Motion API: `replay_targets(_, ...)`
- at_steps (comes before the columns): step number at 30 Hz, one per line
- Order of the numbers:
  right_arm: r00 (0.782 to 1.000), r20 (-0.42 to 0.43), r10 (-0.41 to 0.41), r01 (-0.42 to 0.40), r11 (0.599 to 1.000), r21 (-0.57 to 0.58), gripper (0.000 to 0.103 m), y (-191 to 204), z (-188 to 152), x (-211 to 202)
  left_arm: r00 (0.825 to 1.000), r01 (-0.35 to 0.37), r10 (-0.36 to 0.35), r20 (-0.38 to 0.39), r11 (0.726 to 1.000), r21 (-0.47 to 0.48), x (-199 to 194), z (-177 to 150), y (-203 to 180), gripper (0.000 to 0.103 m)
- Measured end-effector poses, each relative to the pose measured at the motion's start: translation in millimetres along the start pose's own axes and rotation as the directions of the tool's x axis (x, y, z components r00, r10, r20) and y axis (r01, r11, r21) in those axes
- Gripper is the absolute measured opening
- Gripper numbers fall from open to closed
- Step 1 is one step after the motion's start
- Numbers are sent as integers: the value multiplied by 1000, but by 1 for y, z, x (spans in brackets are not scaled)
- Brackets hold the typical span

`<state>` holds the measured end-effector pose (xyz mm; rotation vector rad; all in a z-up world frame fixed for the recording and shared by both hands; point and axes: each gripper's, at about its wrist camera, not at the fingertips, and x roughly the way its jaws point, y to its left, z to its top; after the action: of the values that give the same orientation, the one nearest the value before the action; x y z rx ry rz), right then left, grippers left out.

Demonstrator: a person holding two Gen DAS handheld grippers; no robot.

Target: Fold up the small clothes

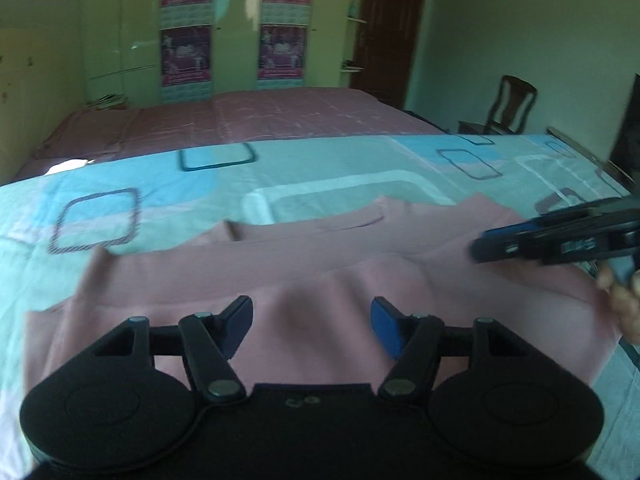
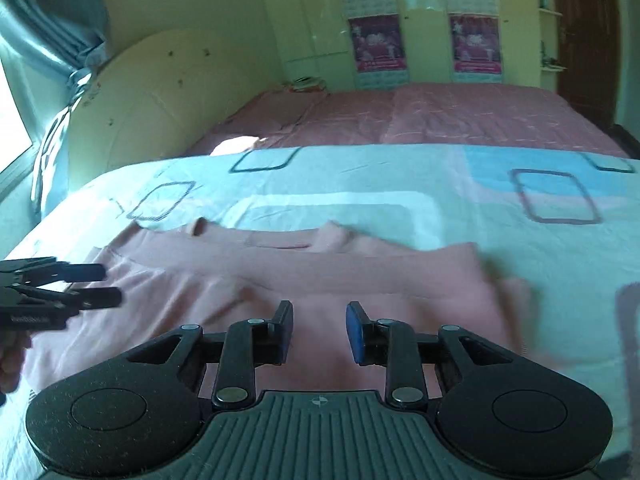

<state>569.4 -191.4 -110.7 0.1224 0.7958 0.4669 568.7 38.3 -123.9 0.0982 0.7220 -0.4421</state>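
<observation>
A pink garment (image 1: 320,272) lies flat on the light blue patterned sheet (image 1: 280,184), with a folded band across its far side. My left gripper (image 1: 312,320) hovers over the near part of the garment, jaws wide apart and nothing between them. My right gripper (image 1: 486,246) reaches in from the right edge above the cloth. In the right wrist view the same pink garment (image 2: 320,272) spreads under my right gripper (image 2: 320,316), whose jaws stand a little apart and empty. My left gripper (image 2: 106,284) shows at the left edge, fingers parted over the garment's left side.
The blue sheet (image 2: 400,184) extends beyond the garment on all sides. Behind it lies a bed with a pink cover (image 1: 248,120). A wooden chair (image 1: 508,104) stands at the right, wardrobes with posters (image 1: 184,56) at the back. Fingers of a hand (image 1: 624,300) show at the right edge.
</observation>
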Motion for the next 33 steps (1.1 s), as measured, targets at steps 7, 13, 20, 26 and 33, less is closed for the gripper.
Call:
replay_targets(7, 995, 43, -87, 89, 995, -53, 29, -16, -2, 42, 994, -104, 105, -15, 992, 77, 37, -11, 22, 72)
replay_targets(13, 972, 67, -226, 217, 969, 119, 29, -97, -7, 18, 981, -194, 193, -21, 980, -46, 17, -22, 92, 80)
replay_targets(20, 952, 81, -294, 291, 955, 52, 29, -69, -4, 15, 971, -237, 236, -29, 971, -24, 11, -18, 85, 76)
replay_targets(26, 983, 166, -84, 87, 996, -10, 29, 9, -30, -17, 991, -120, 122, 52, 991, -52, -28, -21, 23, 78)
replay_targets(33, 996, 75, -48, 58, 989, -139, 31, 53, -62, 16, 988, -153, 153, -12, 988, 10, -4, -56, -35, 80)
